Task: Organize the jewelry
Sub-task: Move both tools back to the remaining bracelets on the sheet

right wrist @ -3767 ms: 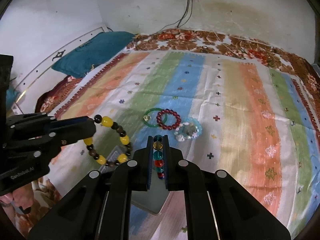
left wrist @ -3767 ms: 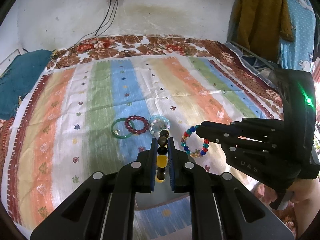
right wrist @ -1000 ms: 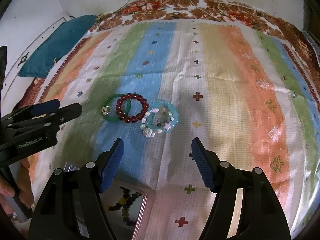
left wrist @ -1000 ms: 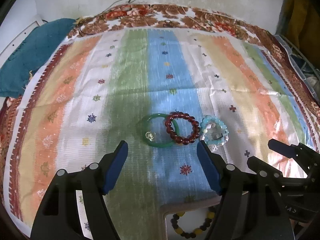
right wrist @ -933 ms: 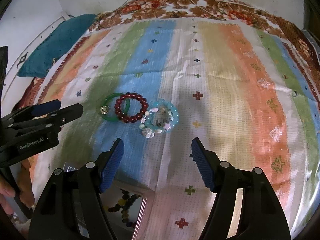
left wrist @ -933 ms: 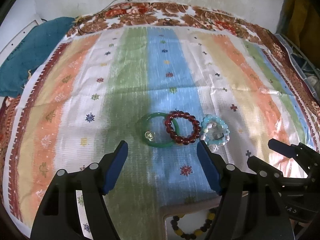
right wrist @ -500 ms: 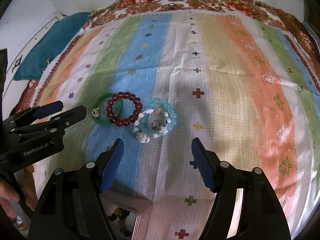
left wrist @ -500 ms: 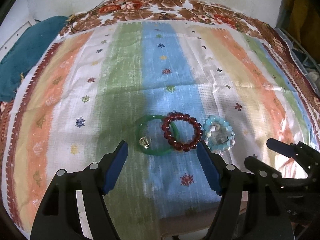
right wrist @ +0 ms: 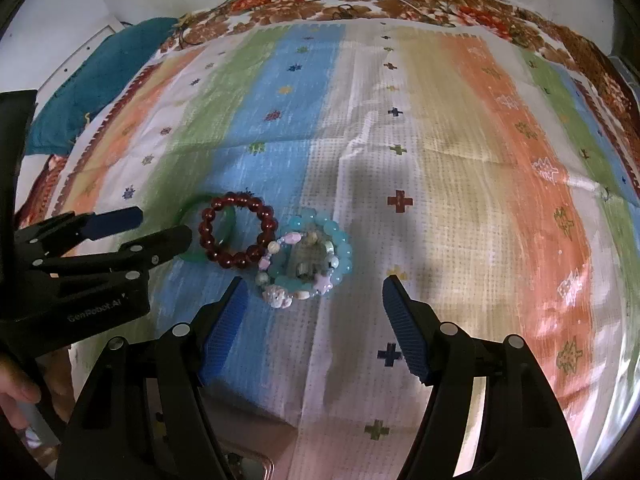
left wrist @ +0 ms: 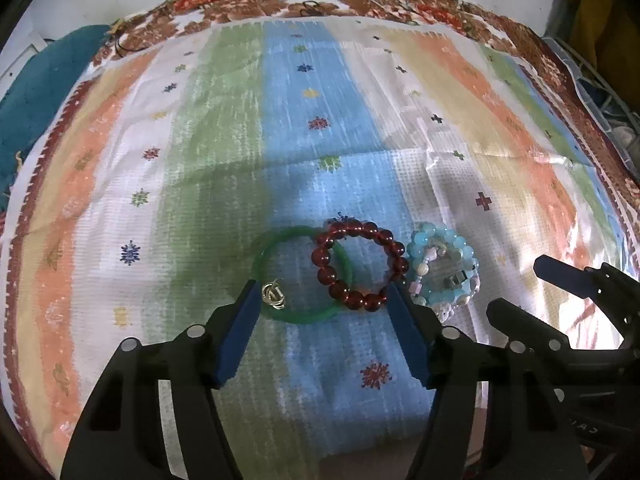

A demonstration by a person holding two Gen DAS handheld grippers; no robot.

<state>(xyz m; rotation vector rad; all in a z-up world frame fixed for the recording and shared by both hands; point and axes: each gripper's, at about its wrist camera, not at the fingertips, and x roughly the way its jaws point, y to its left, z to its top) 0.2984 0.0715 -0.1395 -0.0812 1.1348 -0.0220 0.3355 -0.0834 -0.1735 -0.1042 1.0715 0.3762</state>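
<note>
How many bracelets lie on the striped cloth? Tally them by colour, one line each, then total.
Green bangle: 1
Dark red bead bracelet: 1
Light blue bead bracelet: 1
Total: 3

Black claw (left wrist: 324, 304) — blue ribbed pads (right wrist: 404, 326)

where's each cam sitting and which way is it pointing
Left wrist: on the left gripper, looking forward and down at the green bangle and red bead bracelet between its open fingers; the right gripper shows at right.
Right wrist: on the right gripper, facing the blue bead bracelet; the left gripper and a hand show at left.
Shared: all three bracelets on the striped cloth.
</note>
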